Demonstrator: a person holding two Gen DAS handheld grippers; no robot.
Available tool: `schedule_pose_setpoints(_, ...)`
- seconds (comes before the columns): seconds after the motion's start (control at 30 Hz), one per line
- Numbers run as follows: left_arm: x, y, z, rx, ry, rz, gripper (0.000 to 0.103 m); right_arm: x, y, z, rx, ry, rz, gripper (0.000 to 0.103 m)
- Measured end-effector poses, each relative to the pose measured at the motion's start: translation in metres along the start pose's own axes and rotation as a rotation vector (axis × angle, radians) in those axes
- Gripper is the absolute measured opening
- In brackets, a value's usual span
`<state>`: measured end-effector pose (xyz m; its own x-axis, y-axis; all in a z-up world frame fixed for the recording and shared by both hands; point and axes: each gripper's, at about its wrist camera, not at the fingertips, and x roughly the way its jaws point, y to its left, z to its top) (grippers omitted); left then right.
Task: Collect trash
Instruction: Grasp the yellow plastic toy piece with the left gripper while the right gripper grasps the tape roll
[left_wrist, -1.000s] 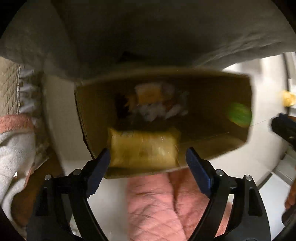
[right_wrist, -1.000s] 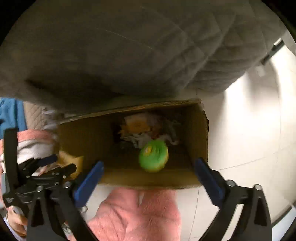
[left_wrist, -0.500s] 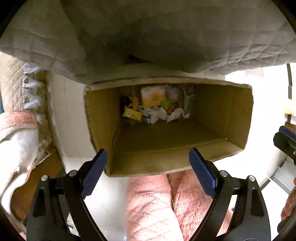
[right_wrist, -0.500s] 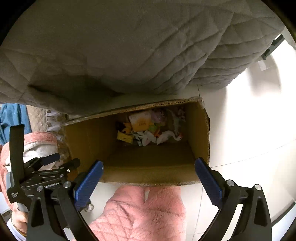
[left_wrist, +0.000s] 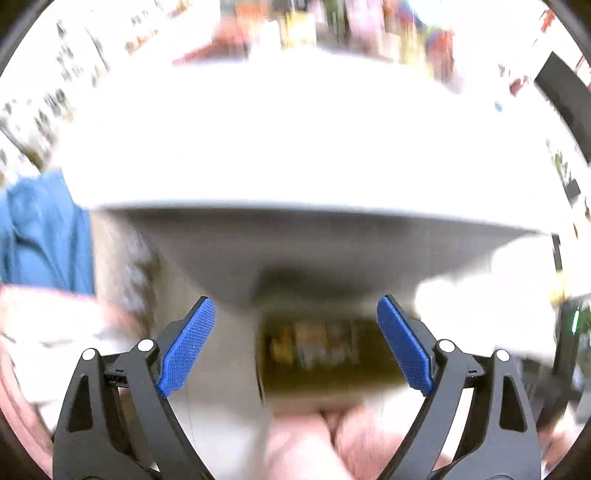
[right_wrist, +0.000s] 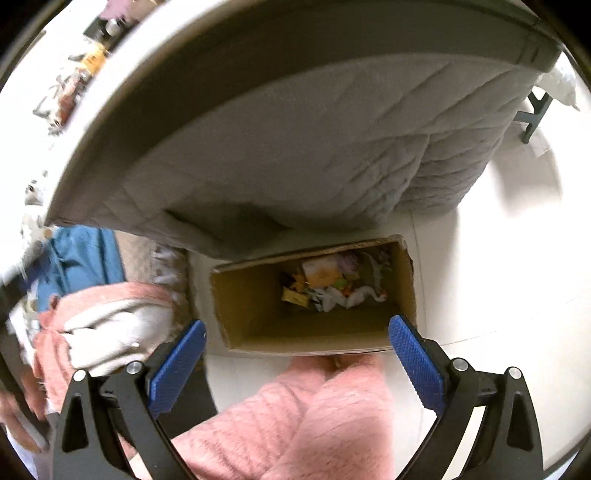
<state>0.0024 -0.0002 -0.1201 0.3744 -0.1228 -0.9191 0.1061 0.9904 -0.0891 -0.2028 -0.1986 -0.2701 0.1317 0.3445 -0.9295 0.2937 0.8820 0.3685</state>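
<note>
An open cardboard box (right_wrist: 255, 314) stands on the white floor below the table edge, with mixed wrappers and paper trash (right_wrist: 328, 288) at its bottom. It shows blurred and low in the left wrist view (left_wrist: 325, 354). My right gripper (right_wrist: 295, 365) is open and empty, well above the box's near rim. My left gripper (left_wrist: 295, 343) is open and empty, raised to about the level of the white tabletop (left_wrist: 295, 140), with the box far below between its blue pads.
A grey quilted cloth (right_wrist: 295, 140) hangs from the table over the box's far side. Pink fleece legs (right_wrist: 314, 417) are below the grippers. A blue cloth (right_wrist: 88, 258) and pink-white fabric (right_wrist: 103, 325) lie left. Blurred items (left_wrist: 332, 22) crowd the table's far edge.
Both grippers rose away from the box, the left much higher and tilting up to show the tabletop. A second ago a yellow packet and a green item fell into the box.
</note>
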Motion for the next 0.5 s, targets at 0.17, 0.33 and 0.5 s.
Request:
schedule_pose_setpoints(0.17,0.014,-0.005,0.101,0.006,-0.114,0.103,0.087,-0.018,0.008,-0.006,0.032,-0.035,0.032,0.098)
schedule_pose_setpoints(0.33,0.051,-0.014,0.18,0.055,-0.125,0.209,0.087,-0.028,0.007,-0.011,0.064,-0.062,0.02,0.098)
schedule_pose_setpoints(0.5,0.092,-0.027,0.232,0.184,-0.084,0.345,0.087,-0.034,-0.006,-0.018,0.106,-0.066,-0.002,0.098)
